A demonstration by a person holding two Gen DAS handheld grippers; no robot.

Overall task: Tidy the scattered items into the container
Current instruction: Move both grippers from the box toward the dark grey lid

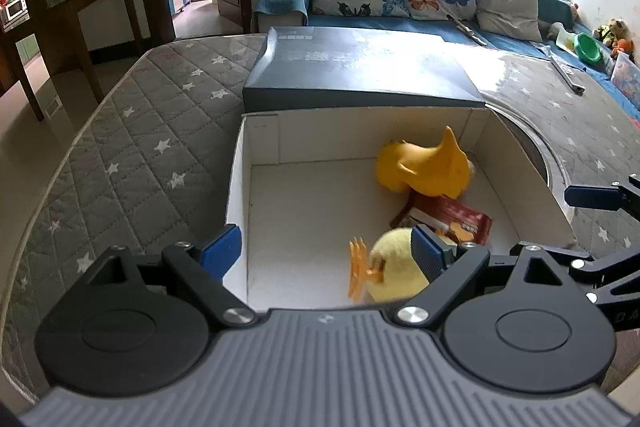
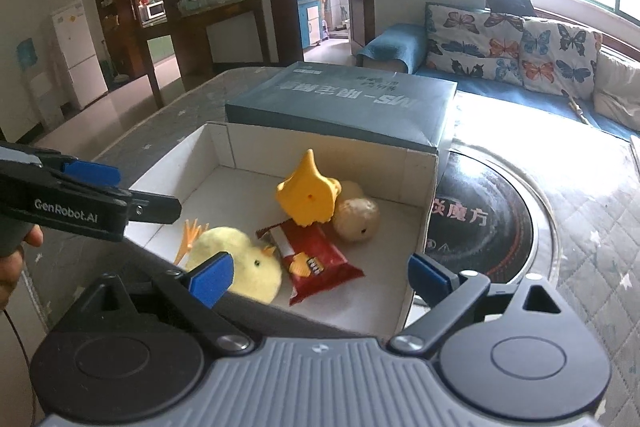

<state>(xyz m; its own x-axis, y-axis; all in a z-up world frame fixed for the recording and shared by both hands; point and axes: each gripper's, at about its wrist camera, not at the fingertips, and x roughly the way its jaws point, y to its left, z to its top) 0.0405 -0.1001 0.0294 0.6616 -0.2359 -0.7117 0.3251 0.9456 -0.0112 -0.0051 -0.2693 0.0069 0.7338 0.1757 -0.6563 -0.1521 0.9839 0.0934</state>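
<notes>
An open white box stands on the quilted table. Inside lie a yellow plastic toy, a red snack packet and a yellow plush chick with orange feet. My left gripper hangs open over the box's near edge, above the chick and holding nothing. The right wrist view shows the same box with the chick, the packet, the yellow toy and a beige plush ball. My right gripper is open and empty at the box's near corner.
A grey-blue lid lies flat behind the box. A round cooktop disc is set into the table on the box's right. The left gripper, held by a hand, reaches in from the left. A sofa with butterfly cushions lies beyond.
</notes>
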